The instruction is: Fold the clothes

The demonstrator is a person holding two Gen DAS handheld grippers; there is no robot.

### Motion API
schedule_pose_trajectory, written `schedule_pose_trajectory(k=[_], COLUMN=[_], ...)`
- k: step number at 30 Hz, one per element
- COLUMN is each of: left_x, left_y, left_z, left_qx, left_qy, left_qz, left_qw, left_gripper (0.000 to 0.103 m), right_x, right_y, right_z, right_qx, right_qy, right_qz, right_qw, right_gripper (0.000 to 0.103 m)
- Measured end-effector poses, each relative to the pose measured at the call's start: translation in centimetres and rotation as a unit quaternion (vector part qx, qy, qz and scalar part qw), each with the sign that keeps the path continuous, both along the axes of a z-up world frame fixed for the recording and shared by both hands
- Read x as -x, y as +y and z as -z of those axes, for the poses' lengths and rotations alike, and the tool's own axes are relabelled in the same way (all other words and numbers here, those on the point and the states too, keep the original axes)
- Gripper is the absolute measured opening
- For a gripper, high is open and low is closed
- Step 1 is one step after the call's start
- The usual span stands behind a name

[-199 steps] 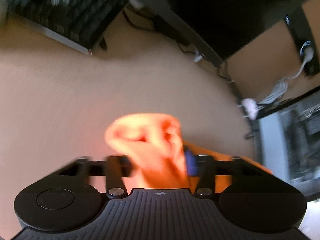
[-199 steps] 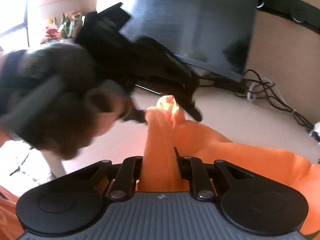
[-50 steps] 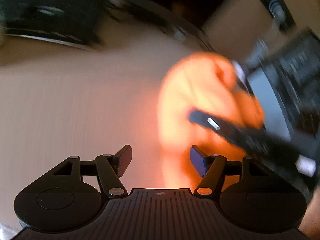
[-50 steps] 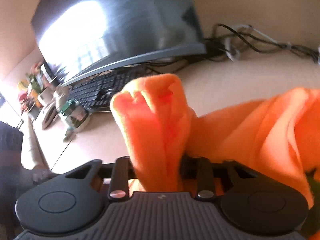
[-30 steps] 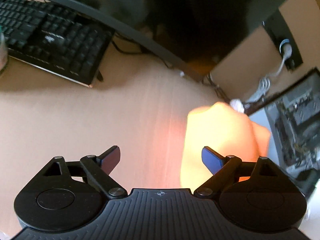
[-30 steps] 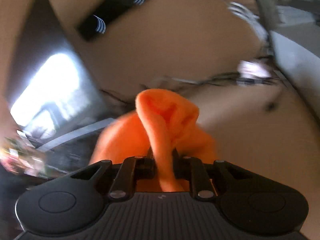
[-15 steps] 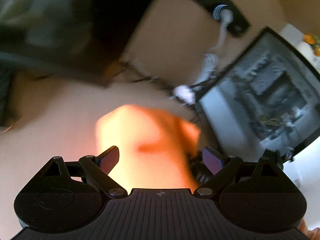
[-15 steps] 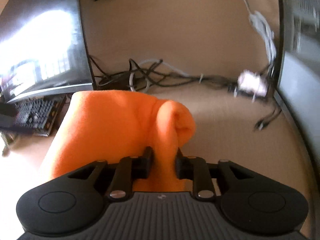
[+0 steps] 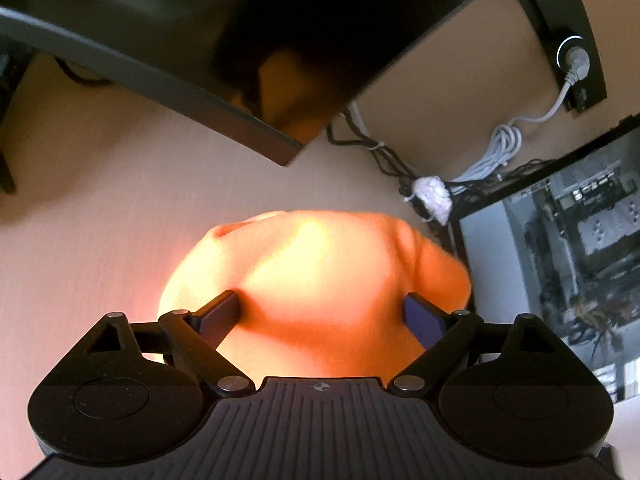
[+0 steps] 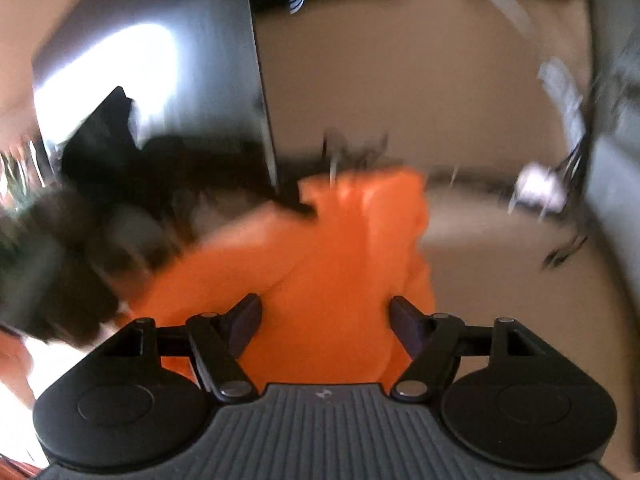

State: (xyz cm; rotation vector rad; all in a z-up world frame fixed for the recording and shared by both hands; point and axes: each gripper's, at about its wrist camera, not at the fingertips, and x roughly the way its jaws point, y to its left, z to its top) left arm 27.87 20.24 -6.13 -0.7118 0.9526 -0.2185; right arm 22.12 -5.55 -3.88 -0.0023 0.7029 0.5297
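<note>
The orange cloth (image 9: pixel 320 272) is seen lying just ahead of both spread tongs: the left gripper (image 9: pixel 320 316) wide, the right gripper (image 10: pixel 325 320) just opened, cloth between, unpinched.

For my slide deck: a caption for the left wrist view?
Open left hand-held gripper above an orange garment on a desk.

A dark curved monitor (image 9: pixel 208 40) stands on a light wooden desk (image 9: pixel 100 240). Behind it, tangled black and white cables (image 9: pixel 432 184) lie against the wall. A computer case (image 9: pixel 560 264) with a clear side panel stands at the right.
</note>
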Motion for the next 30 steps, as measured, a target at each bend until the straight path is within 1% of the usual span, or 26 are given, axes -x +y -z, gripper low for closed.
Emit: schedule_pose_trajectory(k=[2,4,6,7,9,11,13,14,15,17,18,20,21,23,24,25,26,28,30], left_x=[0.6,1.9,3.4,3.9,4.7,4.7,4.6,4.7,4.6,4.4,4.3,3.9,3.9,4.0,4.1,4.2,4.2,4.5,4.5], left_y=[0.9,1.7,2.1,1.7,0.5,-1.0,-2.3,-2.7,-3.4,-4.0,-4.1,-3.8,-3.5,-3.2,-3.2,-3.3,-3.4,-2.9,-2.6], left_z=[-0.7,-1.4,-2.0,-1.9,-1.3,-0.6,-0.3,-0.5,-0.7,-0.9,-0.9,-0.7,-0.6,-0.3,-0.2,-0.1,0.0,-0.1,0.0], left_qx=[-0.006,-0.009,-0.014,-0.027,-0.072,-0.129,-0.173,-0.197,-0.222,-0.25,-0.253,-0.255,-0.256,-0.259,-0.266,-0.274,-0.281,-0.283,-0.278], left_qy=[-0.007,-0.02,-0.034,-0.033,-0.024,-0.013,-0.02,-0.027,-0.034,-0.04,-0.038,-0.033,-0.03,-0.022,-0.02,-0.022,-0.024,-0.025,-0.024], left_qz=[0.007,0.017,0.029,0.039,0.059,0.073,0.089,0.096,0.101,0.112,0.115,0.119,0.12,0.12,0.119,0.117,0.116,0.117,0.118], left_qw=[0.9999,0.9996,0.9989,0.9983,0.9953,0.9889,0.9806,0.9753,0.9692,0.9611,0.9598,0.9591,0.9588,0.9582,0.9562,0.9543,0.9525,0.9515,0.9528], left_gripper=[0.093,0.093,0.093,0.093,0.093,0.095,0.095,0.097,0.097,0.098,0.098,0.1,0.101,0.101,0.101,0.101,0.101,0.101,0.101], right_x=[-1.2,-1.4,-1.3,-1.2,-1.0,-1.0,-1.3,-1.3,-1.6,-2.4,-3.1,-4.5,-5.7,-7.8,-9.3,-10.4,-10.9,-10.9,-10.4], right_y=[0.7,0.2,-0.9,-1.5,-2.5,-3.3,-4.2,-4.4,-4.4,-3.9,-3.2,-1.8,-0.7,1.5,2.7,3.4,3.4,3.6,3.8], right_z=[2.8,3.9,3.6,3.2,2.5,1.6,-0.3,-1.1,-2.0,-3.2,-3.6,-3.4,-2.8,-0.6,1.3,2.6,3.3,3.3,3.4], right_qx=[0.024,0.029,0.024,0.023,0.027,0.036,0.02,0.01,0.005,0.003,0.007,0.02,0.041,0.116,0.162,0.179,0.164,0.148,0.15], right_qy=[0.035,0.05,0.053,0.049,0.039,0.027,0.012,0.001,-0.014,-0.039,-0.047,-0.056,-0.059,-0.052,-0.034,-0.017,-0.01,-0.013,-0.024], right_qz=[0.008,0.021,0.031,0.037,0.051,0.069,0.086,0.089,0.094,0.097,0.089,0.071,0.065,0.074,0.073,0.071,0.075,0.084,0.092], right_qw=[0.999,0.998,0.998,0.998,0.998,0.997,0.996,0.996,0.995,0.994,0.995,0.996,0.995,0.989,0.983,0.981,0.984,0.985,0.984], right_gripper=[0.072,0.076,0.077,0.077,0.077,0.078,0.086,0.101,0.103,0.103,0.103,0.103,0.103,0.103,0.103,0.103,0.103,0.103,0.103])
